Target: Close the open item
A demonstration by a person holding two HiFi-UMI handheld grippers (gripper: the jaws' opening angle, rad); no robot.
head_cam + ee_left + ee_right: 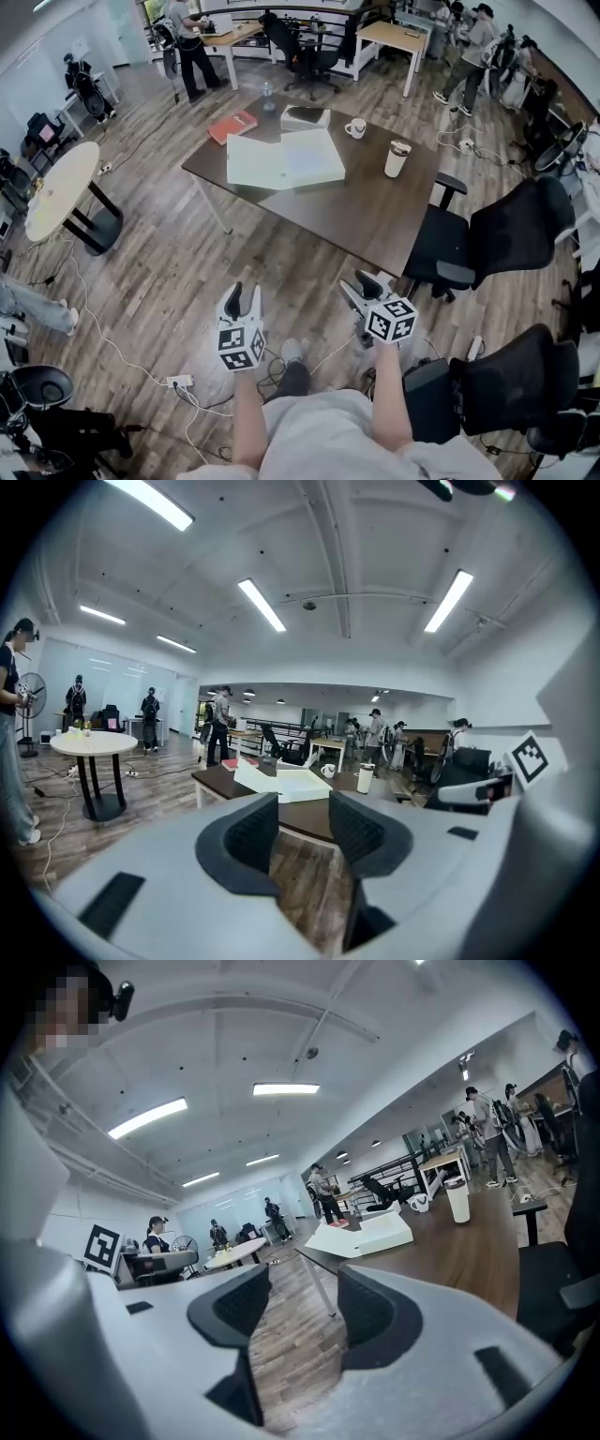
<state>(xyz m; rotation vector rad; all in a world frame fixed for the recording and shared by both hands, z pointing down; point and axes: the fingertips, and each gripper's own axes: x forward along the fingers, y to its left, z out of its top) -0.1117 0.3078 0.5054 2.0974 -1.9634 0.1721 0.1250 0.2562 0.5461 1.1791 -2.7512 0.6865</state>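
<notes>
An open white box [286, 159] lies on the dark brown table [375, 216], its lid folded flat to the left. It also shows far ahead as the white box [291, 782] in the left gripper view and the white box [370, 1235] in the right gripper view. My left gripper [242, 300] and right gripper [361, 287] hang side by side over the wooden floor, well short of the table's near edge. The left gripper [302, 832] is open with only floor between its jaws. The right gripper [302, 1312] is open and empty too.
On the table stand a paper cup [397, 158], a white mug [355, 128], a red book [232, 126] and a dark flat case [306, 116]. Black office chairs [497, 234] crowd the right. A round table [61, 190] stands left; a power strip [178, 382] and cables lie on the floor.
</notes>
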